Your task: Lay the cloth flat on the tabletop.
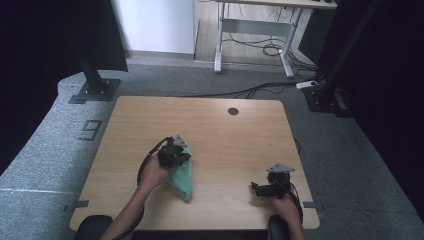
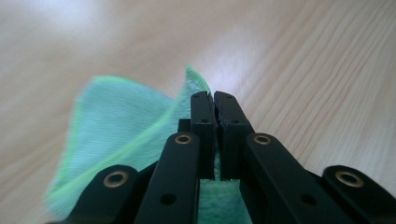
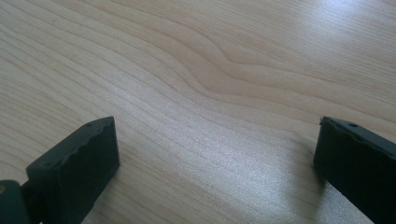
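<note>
Left tongs (image 2: 214,100) pressed together on a raised fold of the green cloth (image 2: 121,121), pinching its edge between the black jaws, with barely a slit between them. In the high view, left tongs (image 1: 174,152) over the cloth (image 1: 184,177) at the near left-centre of the desk (image 1: 225,135), held by the left hand (image 1: 152,175); cloth crumpled, lying on the wood, trailing toward the near edge. Right tongs (image 3: 215,140) spread wide, holding nothing, hovering just over bare wood grain; in the high view, right tongs (image 1: 260,189) near the right near corner of the desk, well apart from the cloth. Step in hand, by the look of it: grasping the cloth, grip just made, lift not yet begun. Next move likely calls for raising or dragging the pinched edge without letting the thin fabric slip, and perhaps bringing the open right tongs across to catch another edge. Nothing else lying on the desk.
</note>
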{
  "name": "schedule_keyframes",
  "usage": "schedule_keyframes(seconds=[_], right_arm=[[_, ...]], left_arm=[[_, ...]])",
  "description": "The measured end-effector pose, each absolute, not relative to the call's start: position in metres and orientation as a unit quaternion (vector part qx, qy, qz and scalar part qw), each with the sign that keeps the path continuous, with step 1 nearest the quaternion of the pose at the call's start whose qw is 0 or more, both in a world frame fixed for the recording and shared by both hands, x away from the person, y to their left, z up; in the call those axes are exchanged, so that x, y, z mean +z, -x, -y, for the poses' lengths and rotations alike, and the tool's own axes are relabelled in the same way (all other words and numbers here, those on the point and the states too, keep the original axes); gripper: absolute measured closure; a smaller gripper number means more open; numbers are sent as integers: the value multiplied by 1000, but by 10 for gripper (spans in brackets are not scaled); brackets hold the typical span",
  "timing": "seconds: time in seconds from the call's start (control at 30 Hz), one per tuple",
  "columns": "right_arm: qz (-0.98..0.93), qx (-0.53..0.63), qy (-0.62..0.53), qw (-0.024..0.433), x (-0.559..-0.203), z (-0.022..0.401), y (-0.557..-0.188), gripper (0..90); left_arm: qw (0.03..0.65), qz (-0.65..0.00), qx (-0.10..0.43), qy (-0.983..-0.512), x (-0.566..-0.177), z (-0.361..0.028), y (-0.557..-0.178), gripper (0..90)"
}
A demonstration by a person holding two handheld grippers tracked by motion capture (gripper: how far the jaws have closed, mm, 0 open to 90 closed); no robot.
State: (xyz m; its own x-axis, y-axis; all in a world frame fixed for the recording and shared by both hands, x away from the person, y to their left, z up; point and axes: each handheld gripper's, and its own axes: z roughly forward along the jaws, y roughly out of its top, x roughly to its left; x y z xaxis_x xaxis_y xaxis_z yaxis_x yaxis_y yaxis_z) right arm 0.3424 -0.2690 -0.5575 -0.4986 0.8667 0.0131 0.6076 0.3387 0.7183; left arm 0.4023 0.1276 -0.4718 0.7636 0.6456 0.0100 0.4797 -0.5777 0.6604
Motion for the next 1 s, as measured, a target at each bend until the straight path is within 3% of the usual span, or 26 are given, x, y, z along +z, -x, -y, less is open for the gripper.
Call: schedule_keyframes(seconds=[0.3,0.57,0.8,0.87,1.0], right_arm=[[-796,341,-463,190,-557,269,-342,0],[-796,340,-463,190,-557,269,-342,0],[-796,340,-464,190,-557,269,-342,0],[-795,340,-464,191,-557,268,-343,0],[-795,348,-460,187,-557,266,-344,27]], left_arm=[[367,-377,164,-835,-449,-189,-386,838],[355,-434,176,-809,-473,-237,-376,816],[349,-460,163,-800,-493,-257,-370,821],[350,-462,161,-799,-496,-260,-369,790],[352,-450,172,-803,-496,-261,-365,616]])
